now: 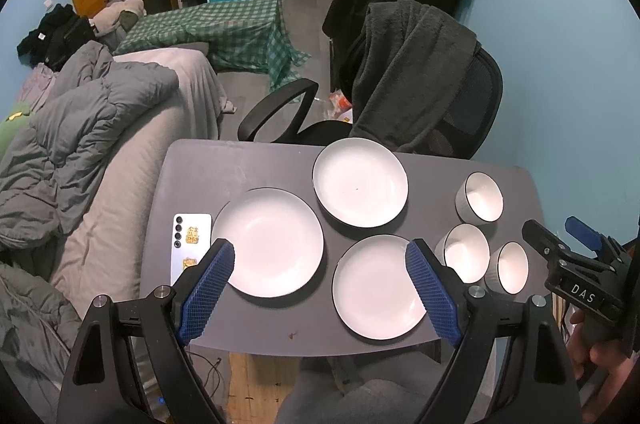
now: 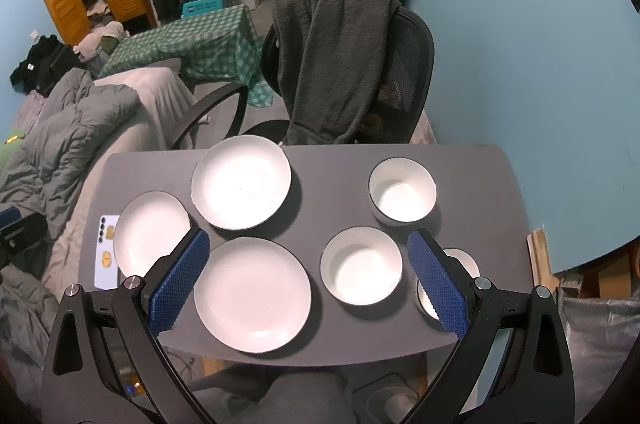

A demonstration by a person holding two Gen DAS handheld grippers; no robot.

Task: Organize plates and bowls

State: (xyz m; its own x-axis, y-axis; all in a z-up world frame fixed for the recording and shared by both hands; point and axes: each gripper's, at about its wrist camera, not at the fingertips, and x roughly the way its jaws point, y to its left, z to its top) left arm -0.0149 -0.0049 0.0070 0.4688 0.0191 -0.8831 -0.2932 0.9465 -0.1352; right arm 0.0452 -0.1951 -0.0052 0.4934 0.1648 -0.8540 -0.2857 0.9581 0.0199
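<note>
Three white plates with dark rims lie on the grey table point(image 1: 240, 164): a left plate point(image 1: 267, 242), a far plate point(image 1: 360, 182) and a near plate point(image 1: 376, 286). Three white bowls stand to the right: a far bowl point(image 1: 480, 198), a middle bowl point(image 1: 466, 253) and a near bowl point(image 1: 510, 267). My left gripper point(image 1: 320, 256) hovers open above the near edge, between the left and near plates, holding nothing. In the right wrist view my right gripper point(image 2: 308, 248) is open and empty over the near plate point(image 2: 252, 294) and middle bowl point(image 2: 361, 265); its right finger partly hides the near bowl point(image 2: 466, 258).
A phone point(image 1: 191, 244) lies at the table's left edge beside the left plate. A black office chair point(image 1: 476, 104) draped with a dark fleece stands behind the table. A bed with grey bedding point(image 1: 80, 128) runs along the left. The blue wall point(image 2: 540, 64) is close on the right.
</note>
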